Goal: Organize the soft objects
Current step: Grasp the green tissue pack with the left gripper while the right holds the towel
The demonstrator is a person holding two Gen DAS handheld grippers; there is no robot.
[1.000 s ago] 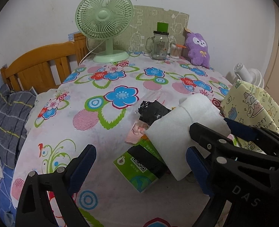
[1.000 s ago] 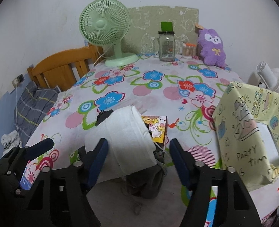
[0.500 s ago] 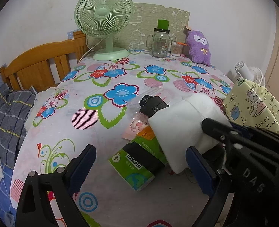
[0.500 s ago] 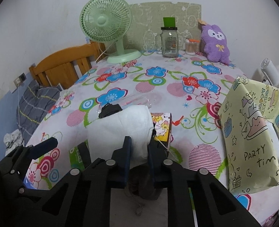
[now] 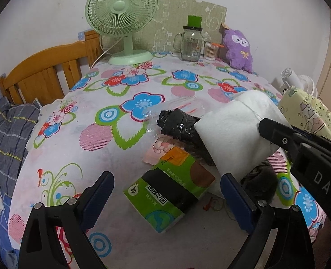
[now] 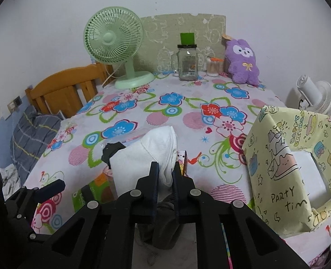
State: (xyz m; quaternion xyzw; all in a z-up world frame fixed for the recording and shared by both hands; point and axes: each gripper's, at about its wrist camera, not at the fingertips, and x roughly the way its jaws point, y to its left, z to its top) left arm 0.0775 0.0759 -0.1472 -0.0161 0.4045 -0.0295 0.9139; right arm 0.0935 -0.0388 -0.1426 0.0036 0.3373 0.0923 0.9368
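Note:
My right gripper (image 6: 165, 168) is shut on a folded white cloth (image 6: 149, 154) and holds it lifted above the flowered table; the cloth also shows in the left wrist view (image 5: 234, 132). My left gripper (image 5: 167, 192) is open and empty, low over a green tissue pack (image 5: 169, 190). A black crumpled bag (image 5: 178, 125) and a dark grey cloth (image 5: 259, 183) lie under the white cloth. A purple plush toy (image 6: 242, 61) stands at the table's far edge.
A yellow patterned storage box (image 6: 293, 165) stands at the right. A green fan (image 6: 116, 44), a glass jar (image 6: 187, 61) and a cotton swab pot (image 6: 212, 67) stand at the back. A wooden headboard (image 5: 44, 71) and bedding lie left.
My right gripper has shut on the white cloth and lifted it. The left gripper has stayed open and moved little.

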